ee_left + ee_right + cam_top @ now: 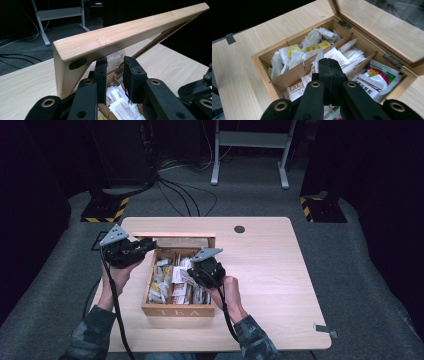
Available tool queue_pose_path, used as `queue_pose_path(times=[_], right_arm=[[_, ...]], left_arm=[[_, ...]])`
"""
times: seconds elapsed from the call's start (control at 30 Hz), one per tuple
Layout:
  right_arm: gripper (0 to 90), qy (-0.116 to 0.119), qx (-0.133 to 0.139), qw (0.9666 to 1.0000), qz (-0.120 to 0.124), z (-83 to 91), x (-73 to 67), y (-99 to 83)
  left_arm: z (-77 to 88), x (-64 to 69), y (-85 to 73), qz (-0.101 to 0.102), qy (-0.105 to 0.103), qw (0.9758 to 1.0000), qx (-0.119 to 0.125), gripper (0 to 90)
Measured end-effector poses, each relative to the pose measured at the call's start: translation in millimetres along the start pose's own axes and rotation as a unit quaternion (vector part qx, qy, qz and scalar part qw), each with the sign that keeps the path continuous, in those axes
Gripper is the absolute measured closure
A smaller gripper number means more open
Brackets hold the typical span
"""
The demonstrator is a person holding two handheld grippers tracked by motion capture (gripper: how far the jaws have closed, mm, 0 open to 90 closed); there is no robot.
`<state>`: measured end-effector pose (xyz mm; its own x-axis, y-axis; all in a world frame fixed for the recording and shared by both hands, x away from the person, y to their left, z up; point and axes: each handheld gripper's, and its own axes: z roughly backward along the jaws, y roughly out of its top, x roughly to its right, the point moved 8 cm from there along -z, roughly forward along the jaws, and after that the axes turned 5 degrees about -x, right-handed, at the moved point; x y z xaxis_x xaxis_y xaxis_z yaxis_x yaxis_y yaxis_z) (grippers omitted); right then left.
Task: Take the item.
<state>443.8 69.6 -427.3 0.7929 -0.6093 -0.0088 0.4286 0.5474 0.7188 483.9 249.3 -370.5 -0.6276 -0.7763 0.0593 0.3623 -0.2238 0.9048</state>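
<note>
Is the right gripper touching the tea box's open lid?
Apart. The right gripper view shows the right gripper shut above the sachets, with filled compartments lying between its jaw tips and the lid.

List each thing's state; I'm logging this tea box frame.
Box: open, compartments full of sachets.
Lid: raised, standing on its hinges.
Left gripper: open, just under the lid's edge.
Right gripper: shut on a sachet, over the box.
Sachet: sticking up above the others.
</note>
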Motion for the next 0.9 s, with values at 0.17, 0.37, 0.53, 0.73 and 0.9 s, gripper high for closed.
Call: queue_pose_path(times=[0.17, 0.37, 0.53, 0.73, 0.9], right_arm=[[90.0, -0.013, 0.006, 0.9999, -0.003, 11.8, 7.7, -3.0], [90.0, -0.032, 0.017, 0.9993, -0.007, 28.8, 20.7, -8.3], [90.0, -0.046, 0.024, 0.9985, -0.017, 40.7, 32.1, -16.2], [90.0, -0.061, 0.026, 0.9973, -0.033, 51.3, 44.9, -28.0], [90.0, -0.071, 0.027, 0.9963, -0.041, 59.1, 54.3, -35.1]], left_arm=[[0.4, 0.2, -0.5, 0.001, -0.001, 1.0, 0.0, 72.7], [0.4, 0.2, -0.7, 0.0, -0.002, 1.0, 0.0, 72.8], [0.2, 0.0, -0.5, 0.0, -0.001, 1.0, 0.001, 72.8], [0.0, 0.1, -0.4, 0.0, -0.001, 1.0, 0.001, 72.8], [-0.2, 0.0, -0.1, -0.001, 0.0, 1.0, 0.002, 72.8]])
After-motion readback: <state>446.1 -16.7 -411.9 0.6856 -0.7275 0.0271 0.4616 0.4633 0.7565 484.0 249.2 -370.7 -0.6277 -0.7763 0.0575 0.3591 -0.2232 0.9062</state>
